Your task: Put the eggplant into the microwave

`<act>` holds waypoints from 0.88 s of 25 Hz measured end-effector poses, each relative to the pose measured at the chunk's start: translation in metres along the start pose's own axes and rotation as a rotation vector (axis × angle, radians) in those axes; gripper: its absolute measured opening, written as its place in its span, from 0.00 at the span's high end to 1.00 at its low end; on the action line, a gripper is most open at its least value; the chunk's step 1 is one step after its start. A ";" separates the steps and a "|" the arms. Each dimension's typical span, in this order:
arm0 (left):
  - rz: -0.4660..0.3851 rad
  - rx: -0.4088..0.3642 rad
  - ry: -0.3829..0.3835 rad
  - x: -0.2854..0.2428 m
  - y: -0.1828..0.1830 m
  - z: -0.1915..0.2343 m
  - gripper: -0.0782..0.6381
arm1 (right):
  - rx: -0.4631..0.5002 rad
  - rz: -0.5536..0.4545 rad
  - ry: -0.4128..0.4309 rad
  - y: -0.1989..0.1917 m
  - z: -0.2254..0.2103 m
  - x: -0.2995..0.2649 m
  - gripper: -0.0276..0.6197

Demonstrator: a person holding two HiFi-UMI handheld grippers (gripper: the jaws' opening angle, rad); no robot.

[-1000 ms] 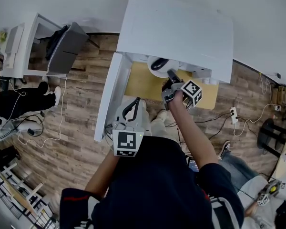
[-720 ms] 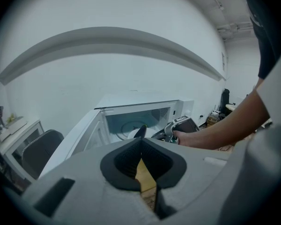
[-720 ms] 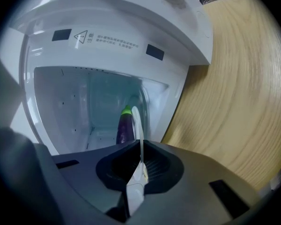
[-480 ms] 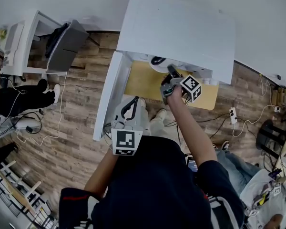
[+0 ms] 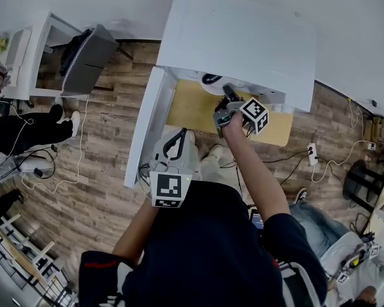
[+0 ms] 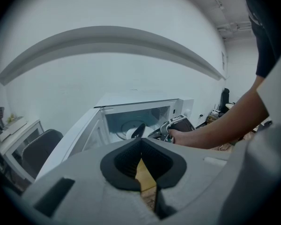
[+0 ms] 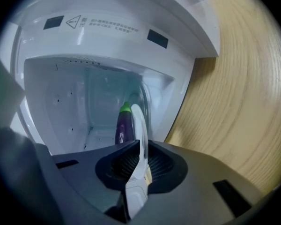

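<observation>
The white microwave stands on a wooden table with its door swung open to the left. My right gripper is shut on the rim of a white plate and holds it in the oven's mouth. A purple eggplant with a green cap lies on that plate. From above, the right gripper reaches under the oven's top edge, where the dark eggplant shows. My left gripper hangs back near the door, shut and holding nothing; in its own view its tips meet.
A grey chair and a white desk stand at the far left. Cables and a power strip lie on the wood floor to the right. Another person sits at the left edge.
My right gripper has pushed the plate with the eggplant a little deeper under the microwave's top. The left gripper has stayed where it was.
</observation>
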State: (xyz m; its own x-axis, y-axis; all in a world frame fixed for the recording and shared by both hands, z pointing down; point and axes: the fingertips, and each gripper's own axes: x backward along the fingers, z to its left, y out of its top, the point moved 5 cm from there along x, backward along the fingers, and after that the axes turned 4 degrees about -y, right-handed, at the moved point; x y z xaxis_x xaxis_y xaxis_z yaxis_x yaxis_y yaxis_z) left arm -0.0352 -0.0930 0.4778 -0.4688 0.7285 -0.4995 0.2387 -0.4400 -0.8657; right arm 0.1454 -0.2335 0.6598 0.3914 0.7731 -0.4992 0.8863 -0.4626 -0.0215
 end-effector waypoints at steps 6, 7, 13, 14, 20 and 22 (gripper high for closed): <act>-0.004 0.000 -0.002 0.001 0.000 -0.001 0.87 | 0.041 0.004 0.030 0.000 0.004 0.003 0.81; -0.004 0.000 -0.004 0.001 0.000 -0.002 0.87 | 0.053 0.002 0.032 0.000 0.004 0.004 0.78; -0.011 -0.006 -0.009 0.002 0.002 -0.004 0.87 | 0.111 0.001 0.017 0.001 0.001 0.018 0.73; -0.012 -0.006 -0.009 0.003 0.003 -0.004 0.87 | 0.146 -0.003 0.007 0.001 0.001 0.021 0.73; -0.024 -0.014 -0.020 0.003 0.005 -0.009 0.87 | 0.331 -0.041 -0.043 0.000 0.002 0.041 0.76; -0.028 -0.016 -0.025 0.003 0.006 -0.012 0.87 | 0.381 -0.038 -0.054 0.000 0.001 0.045 0.78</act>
State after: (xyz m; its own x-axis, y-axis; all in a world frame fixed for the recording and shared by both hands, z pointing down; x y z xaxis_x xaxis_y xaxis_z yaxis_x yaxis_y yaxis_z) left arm -0.0250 -0.0876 0.4706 -0.4962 0.7271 -0.4744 0.2384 -0.4114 -0.8797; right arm 0.1631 -0.1992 0.6367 0.3378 0.7735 -0.5364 0.7405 -0.5701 -0.3558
